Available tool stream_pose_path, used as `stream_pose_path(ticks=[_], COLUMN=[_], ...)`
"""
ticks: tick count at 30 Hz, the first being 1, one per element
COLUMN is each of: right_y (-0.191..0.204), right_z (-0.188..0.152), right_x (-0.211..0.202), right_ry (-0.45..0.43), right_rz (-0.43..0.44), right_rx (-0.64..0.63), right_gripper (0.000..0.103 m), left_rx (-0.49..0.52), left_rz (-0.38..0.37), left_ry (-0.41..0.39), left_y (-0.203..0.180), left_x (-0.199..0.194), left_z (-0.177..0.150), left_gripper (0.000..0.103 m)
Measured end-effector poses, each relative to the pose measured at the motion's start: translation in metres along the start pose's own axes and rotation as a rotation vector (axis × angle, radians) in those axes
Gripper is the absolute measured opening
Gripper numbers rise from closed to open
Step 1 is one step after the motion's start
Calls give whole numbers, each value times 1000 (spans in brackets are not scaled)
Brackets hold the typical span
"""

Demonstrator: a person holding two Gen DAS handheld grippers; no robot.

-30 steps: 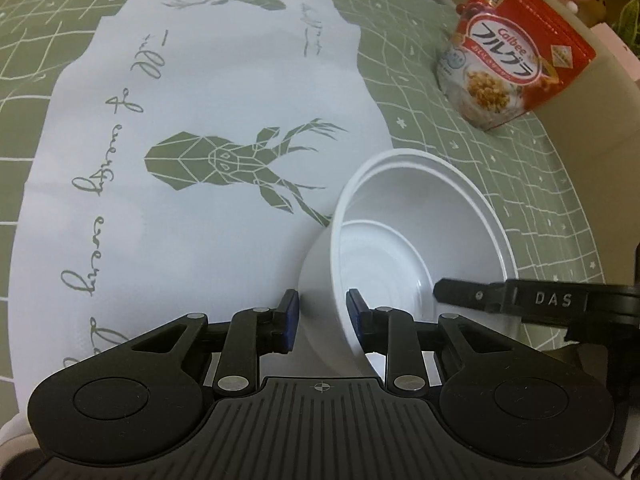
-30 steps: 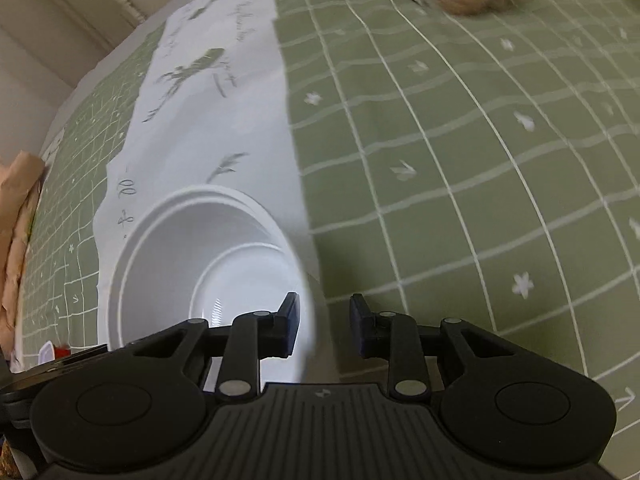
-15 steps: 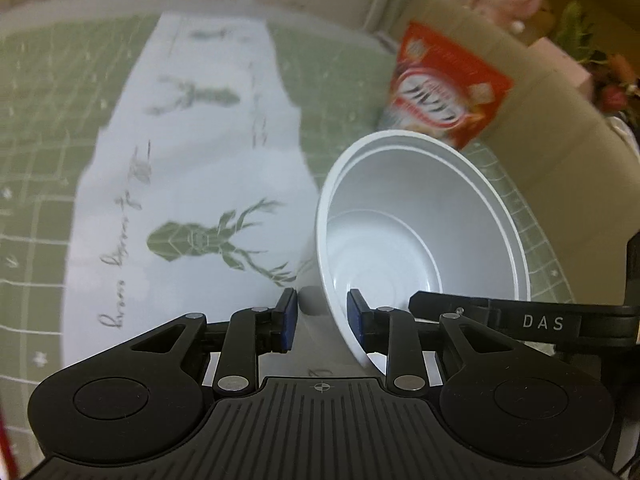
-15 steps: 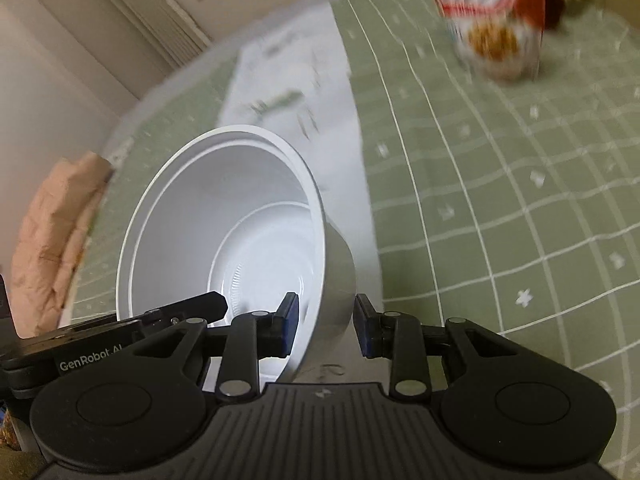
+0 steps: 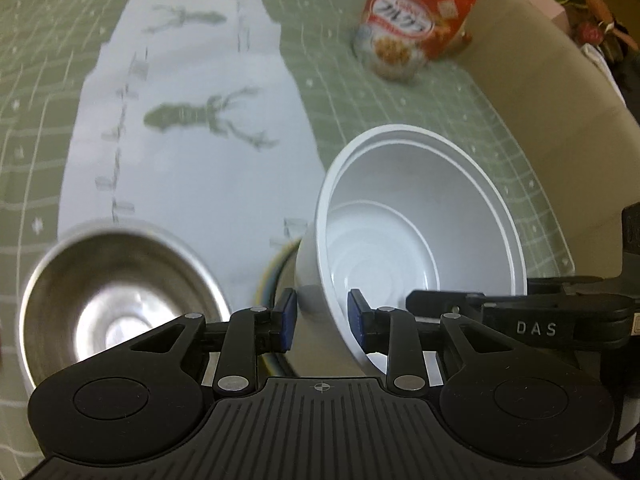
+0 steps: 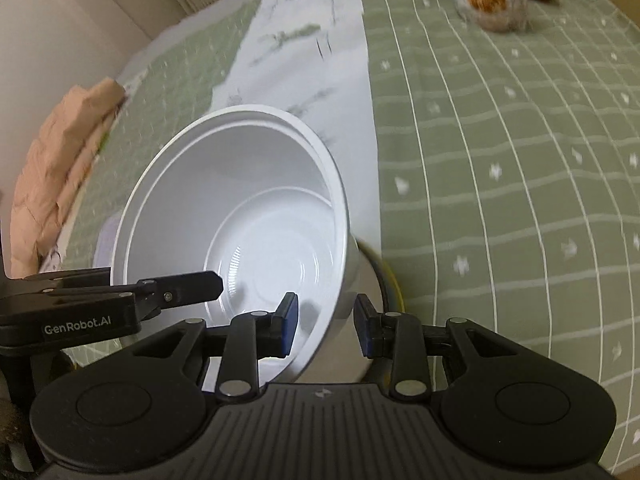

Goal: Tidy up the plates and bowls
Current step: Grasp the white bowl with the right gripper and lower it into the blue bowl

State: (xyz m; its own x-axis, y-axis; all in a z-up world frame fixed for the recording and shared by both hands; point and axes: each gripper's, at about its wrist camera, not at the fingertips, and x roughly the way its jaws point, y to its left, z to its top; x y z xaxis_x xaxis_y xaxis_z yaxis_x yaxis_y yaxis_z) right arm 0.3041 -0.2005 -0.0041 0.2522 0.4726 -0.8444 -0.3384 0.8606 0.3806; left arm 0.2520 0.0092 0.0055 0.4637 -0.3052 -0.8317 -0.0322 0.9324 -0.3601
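We are holding the white bowl (image 5: 404, 236) between our two tools, lifted clear of the green checked cloth (image 6: 500, 184) and tipped so that its mouth faces the cameras. The left gripper (image 5: 322, 320) is grasping the rim on its own side: one blue pad sits outside the wall, the other inside the bowl, and the wall runs between them. The right gripper (image 6: 325, 326) is clenched on the opposite rim in the same way, its left pad inside the bowl and its right pad outside. In each view the other tool's black finger is reaching in over the far rim.

Just below the bowl, close under both tools' fingers, a plate with a yellow edge (image 5: 269, 276) is peeking out; we cannot tell whether the bowl is touching it. To the left of the left gripper a steel bowl (image 5: 116, 304) is sitting upright on the white runner with deer prints (image 5: 192, 160), blurred. Far ahead of both tools a red cereal bag (image 5: 416, 24) is standing on the cloth. Off to the left of the right gripper, a peach-coloured bundle of fabric (image 6: 60, 160) is lying at the table's edge.
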Motion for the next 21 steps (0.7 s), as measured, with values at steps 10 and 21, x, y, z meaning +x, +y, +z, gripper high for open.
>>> stream_pose_path(ticks=[10, 21], right_y=[-3, -10], right_z=[-29, -24], right_x=[2, -22], right_ry=[-70, -183], right_rz=[13, 11], right_rx=[-8, -23], right_gripper=[32, 35], left_rx=[-55, -85], left_rz=[2, 17], left_ry=[-3, -58], left_y=[8, 5], left_x=[2, -19], left_z=[-14, -7], left_gripper=[28, 29])
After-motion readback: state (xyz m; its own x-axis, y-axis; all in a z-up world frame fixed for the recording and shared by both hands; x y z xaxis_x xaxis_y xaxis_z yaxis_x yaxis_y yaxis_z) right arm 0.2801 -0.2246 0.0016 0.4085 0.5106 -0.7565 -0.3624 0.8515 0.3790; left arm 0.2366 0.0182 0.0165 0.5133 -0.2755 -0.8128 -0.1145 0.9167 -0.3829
